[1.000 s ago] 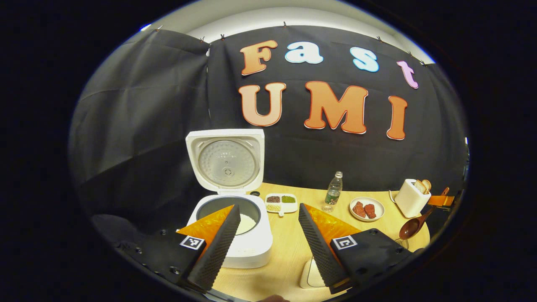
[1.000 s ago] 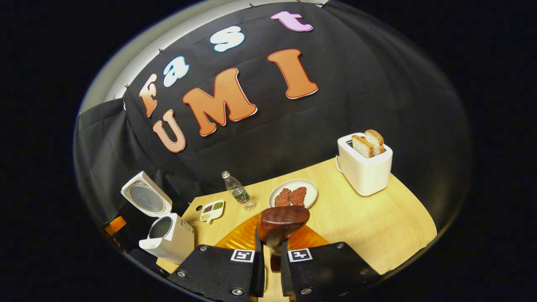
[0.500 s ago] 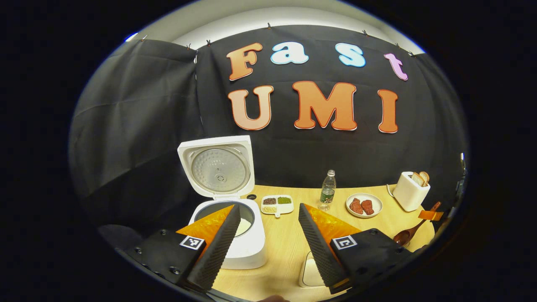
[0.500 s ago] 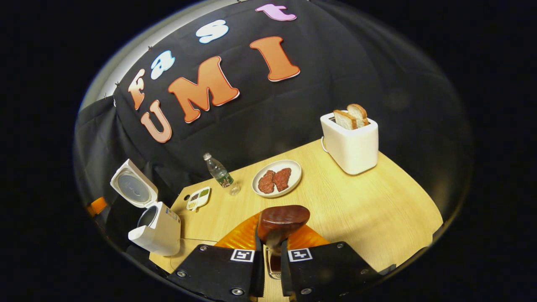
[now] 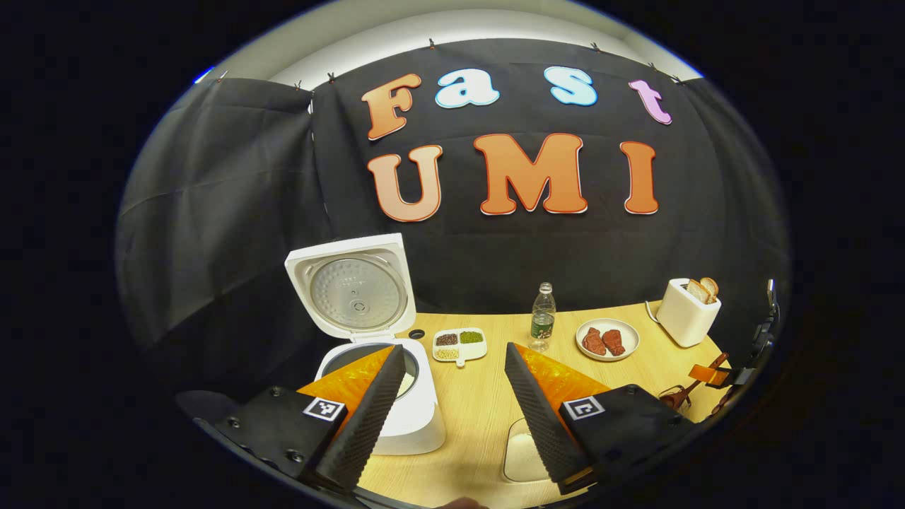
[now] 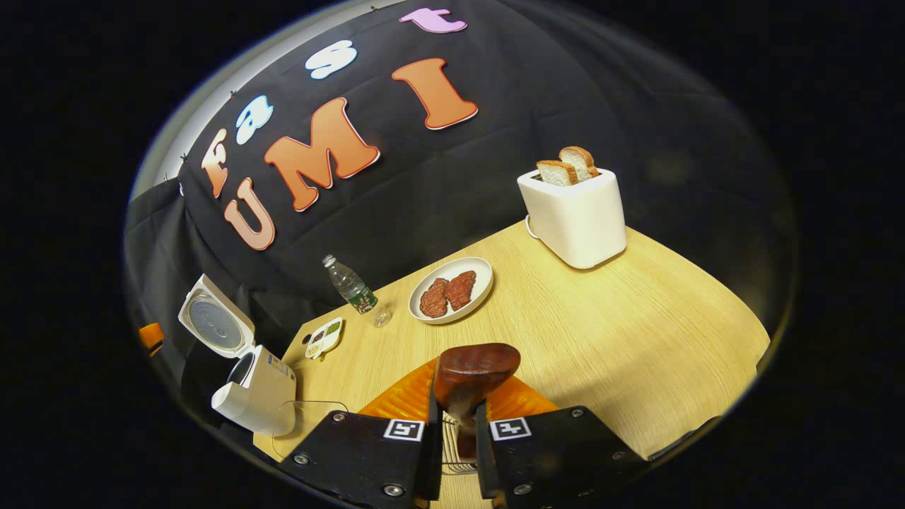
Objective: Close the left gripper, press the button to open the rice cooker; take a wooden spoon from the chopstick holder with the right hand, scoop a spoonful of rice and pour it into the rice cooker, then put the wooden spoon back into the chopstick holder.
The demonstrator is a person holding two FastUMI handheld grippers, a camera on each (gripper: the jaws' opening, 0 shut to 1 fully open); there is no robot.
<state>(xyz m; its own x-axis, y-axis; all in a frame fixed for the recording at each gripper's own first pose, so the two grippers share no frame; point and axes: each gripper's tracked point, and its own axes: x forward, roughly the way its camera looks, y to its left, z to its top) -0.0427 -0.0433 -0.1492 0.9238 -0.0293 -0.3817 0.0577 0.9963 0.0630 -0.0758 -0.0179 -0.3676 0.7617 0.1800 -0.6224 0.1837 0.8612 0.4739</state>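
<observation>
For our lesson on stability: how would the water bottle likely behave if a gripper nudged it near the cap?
The bottle stands tall on a narrow base, so it would probably tip. It looks like thin clear plastic, likely light. Once down, its round body may roll.

We find no readable text, number or brand on any item. The clear plastic water bottle (image 5: 542,318) carries a green label, too small to read. The white square rice cooker (image 6: 263,398) has a small sticker on its side wall, print illegible. Each gripper body bears square black-and-white coded markers, not lettering.
</observation>
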